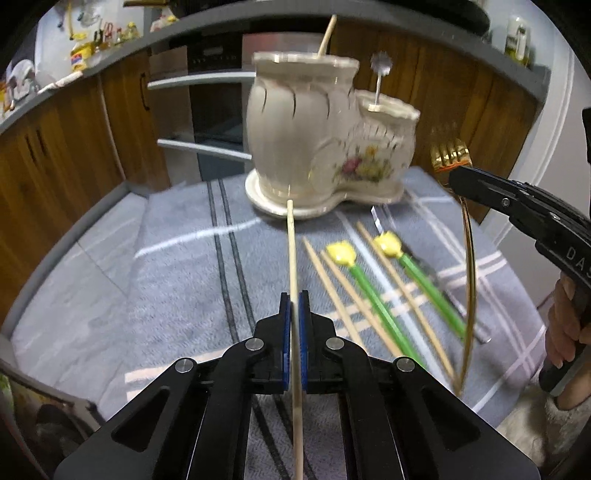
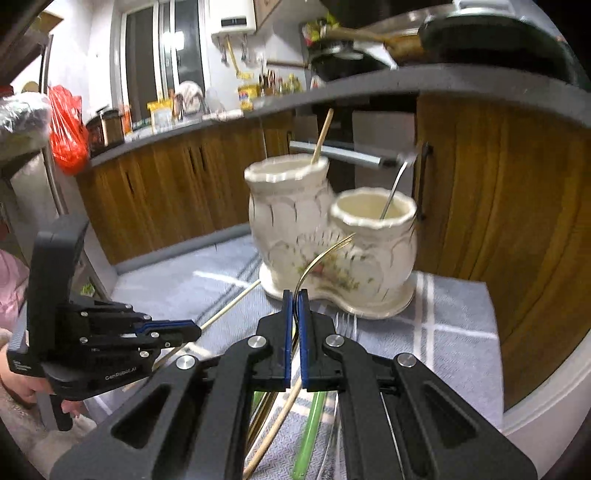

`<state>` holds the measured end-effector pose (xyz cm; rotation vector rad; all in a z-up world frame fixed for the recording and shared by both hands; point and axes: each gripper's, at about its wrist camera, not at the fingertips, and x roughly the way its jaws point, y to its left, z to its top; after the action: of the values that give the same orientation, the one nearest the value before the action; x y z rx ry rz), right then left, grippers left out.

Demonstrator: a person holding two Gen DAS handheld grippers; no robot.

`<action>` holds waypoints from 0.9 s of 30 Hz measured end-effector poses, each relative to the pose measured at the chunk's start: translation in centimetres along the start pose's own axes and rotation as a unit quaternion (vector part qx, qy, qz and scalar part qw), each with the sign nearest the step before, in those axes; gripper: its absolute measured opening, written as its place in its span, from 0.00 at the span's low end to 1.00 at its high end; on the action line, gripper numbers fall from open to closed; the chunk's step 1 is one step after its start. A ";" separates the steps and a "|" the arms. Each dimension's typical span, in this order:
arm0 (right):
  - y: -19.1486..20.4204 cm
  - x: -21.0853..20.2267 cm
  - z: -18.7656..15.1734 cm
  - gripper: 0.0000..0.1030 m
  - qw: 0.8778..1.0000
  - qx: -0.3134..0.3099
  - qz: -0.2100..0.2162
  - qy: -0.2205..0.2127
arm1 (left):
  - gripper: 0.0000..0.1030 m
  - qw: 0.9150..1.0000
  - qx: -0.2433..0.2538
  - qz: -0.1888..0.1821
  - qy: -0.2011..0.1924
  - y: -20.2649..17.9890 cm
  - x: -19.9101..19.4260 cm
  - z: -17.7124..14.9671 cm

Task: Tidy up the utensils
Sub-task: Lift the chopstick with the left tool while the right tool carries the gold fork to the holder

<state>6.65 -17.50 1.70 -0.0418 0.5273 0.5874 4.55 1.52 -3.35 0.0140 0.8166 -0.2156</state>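
A cream ceramic double-pot holder stands on the grey cloth; it also shows in the right wrist view. Its tall pot holds one chopstick, its small pot a metal utensil. My left gripper is shut on a wooden chopstick pointing at the holder. My right gripper is shut on a gold fork, held right of the holder; its curved handle rises in front of the pots. Loose chopsticks and two green utensils with yellow tops lie on the cloth.
The grey striped cloth covers the table. Wooden cabinets and an oven stand behind the holder. A silver fork lies under my right gripper. The kitchen counter carries bottles and jars.
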 end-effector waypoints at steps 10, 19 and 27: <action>-0.9 -3.9 2.3 0.03 0.992 -0.004 -0.059 -0.109 | 0.04 0.994 0.013 -0.018 -0.109 -1.1 -4.3 1.2; -1.1 -5.0 7.0 0.03 0.978 -0.021 -0.107 -0.178 | 0.04 0.978 0.002 -0.019 -0.208 -1.0 -6.8 4.1; -3.4 -3.4 9.5 0.03 0.969 0.021 -0.111 -0.221 | 0.04 0.966 0.012 -0.009 -0.256 -1.3 -6.1 9.4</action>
<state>10.48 -20.29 11.19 0.0700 0.0987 0.3501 7.01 0.54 7.61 -0.0269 0.2980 -0.2330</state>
